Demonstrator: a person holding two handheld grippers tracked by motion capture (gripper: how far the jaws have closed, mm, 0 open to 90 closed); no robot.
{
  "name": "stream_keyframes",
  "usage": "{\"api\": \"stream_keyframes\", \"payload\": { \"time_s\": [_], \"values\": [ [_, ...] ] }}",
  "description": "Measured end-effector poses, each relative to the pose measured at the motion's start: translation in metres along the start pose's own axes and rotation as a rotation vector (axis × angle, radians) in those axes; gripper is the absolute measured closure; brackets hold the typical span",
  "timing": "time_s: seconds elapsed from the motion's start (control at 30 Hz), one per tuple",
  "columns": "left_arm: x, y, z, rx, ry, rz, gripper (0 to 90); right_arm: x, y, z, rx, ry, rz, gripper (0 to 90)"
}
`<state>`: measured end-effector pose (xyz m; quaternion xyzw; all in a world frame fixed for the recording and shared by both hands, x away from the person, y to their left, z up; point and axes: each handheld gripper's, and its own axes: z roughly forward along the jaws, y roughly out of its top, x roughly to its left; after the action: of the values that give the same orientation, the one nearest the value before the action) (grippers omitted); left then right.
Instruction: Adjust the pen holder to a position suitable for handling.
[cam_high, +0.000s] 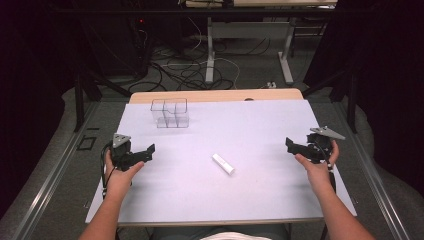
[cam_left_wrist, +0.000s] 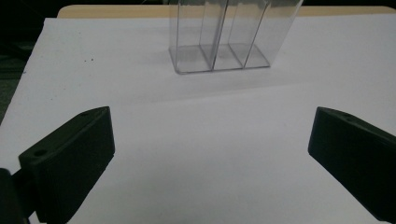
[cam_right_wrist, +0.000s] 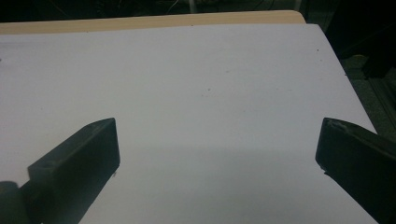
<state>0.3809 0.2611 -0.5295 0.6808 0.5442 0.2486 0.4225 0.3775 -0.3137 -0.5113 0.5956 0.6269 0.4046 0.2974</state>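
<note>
While both grippers hovered at table edges, left gripper (cam_high: 145, 152) and right gripper (cam_high: 295, 145) had jaws wide apart, empty. White tube (cam_high: 223, 164) lay mid-table, well apart from clear divided organizer (cam_high: 170, 113). Risk: round tube could roll under off-centre pinch.

No readable text or labels, seemingly.

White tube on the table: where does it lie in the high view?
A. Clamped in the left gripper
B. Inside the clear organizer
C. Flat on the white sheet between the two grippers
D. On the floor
C: the white tube lies flat on the white sheet, apart from the clear organizer, with the left gripper and the right gripper both open and empty.
</note>
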Motion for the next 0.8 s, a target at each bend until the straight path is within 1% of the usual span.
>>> {"api": "stream_keyframes", "payload": {
  "time_s": [0.03,0.13,0.17,0.2,0.23,0.27,0.3,0.33,0.37,0.4,0.43,0.47,0.5,0.6,0.63,0.67,0.7,0.73,0.8],
  "values": [
    [0.0,0.001,0.0,-0.011,-0.002,-0.002,0.4,0.0,0.0,0.0,0.0,0.0,0.0,0.0],
    [0.0,0.003,-0.001,-0.017,-0.003,0.003,0.5,0.004,-0.002,0.0,0.008,0.007,0.001,0.0],
    [0.0,0.004,-0.002,-0.021,-0.002,0.005,0.6,0.007,-0.002,0.001,0.011,0.012,-0.01,0.0],
    [0.0,0.005,-0.003,-0.034,-0.002,0.001,0.6,0.007,-0.002,0.001,0.011,0.012,-0.01,0.0],
    [0.0,0.008,-0.004,-0.035,-0.002,-0.009,1.0,0.009,-0.003,0.002,0.008,0.017,-0.029,0.0],
    [-0.001,0.013,-0.005,-0.052,0.005,-0.012,1.1,0.01,-0.004,0.002,0.006,0.017,-0.035,0.0],
    [-0.001,0.013,-0.005,-0.052,0.005,-0.012,1.4,0.01,-0.004,0.002,0.006,0.017,-0.035,0.0],
    [-0.001,0.016,-0.006,-0.058,0.007,-0.012,1.5,0.011,-0.004,0.003,0.02,0.025,-0.05,0.0],
    [-0.002,0.019,-0.006,-0.065,0.007,-0.014,1.5,0.011,-0.004,0.003,0.02,0.025,-0.05,0.0],
    [-0.002,0.023,-0.005,-0.071,0.007,-0.012,2.3,0.014,-0.005,0.004,0.027,0.033,-0.048,0.0],
    [-0.002,0.026,-0.005,-0.069,0.01,-0.008,2.3,0.014,-0.005,0.004,0.027,0.033,-0.048,0.0],
    [-0.003,0.03,-0.005,-0.067,0.016,-0.003,4.0,0.015,-0.005,0.005,0.028,0.033,-0.06,0.2],
    [-0.003,0.034,-0.005,-0.072,0.019,-0.001,4.0,0.015,-0.005,0.005,0.028,0.033,-0.06,0.2],
    [-0.002,0.048,-0.004,-0.084,0.022,-0.008,8.4,0.017,-0.006,0.006,0.036,0.039,-0.057,1.2],
    [-0.002,0.053,-0.003,-0.085,0.023,-0.016,8.4,0.017,-0.006,0.006,0.036,0.039,-0.057,1.2],
    [-0.001,0.059,-0.003,-0.093,0.022,-0.021,12.1,0.016,-0.007,0.006,0.041,0.043,-0.052,1.9],
    [-0.001,0.066,-0.003,-0.096,0.024,-0.024,12.1,0.016,-0.007,0.006,0.041,0.043,-0.052,1.9],
    [-0.001,0.072,-0.002,-0.101,0.028,-0.024,16.4,0.017,-0.007,0.006,0.046,0.046,-0.044,2.5],
    [0.0,0.084,0.0,-0.113,0.041,-0.025,16.5,0.017,-0.008,0.006,0.049,0.047,-0.037,2.7]
  ]
}}
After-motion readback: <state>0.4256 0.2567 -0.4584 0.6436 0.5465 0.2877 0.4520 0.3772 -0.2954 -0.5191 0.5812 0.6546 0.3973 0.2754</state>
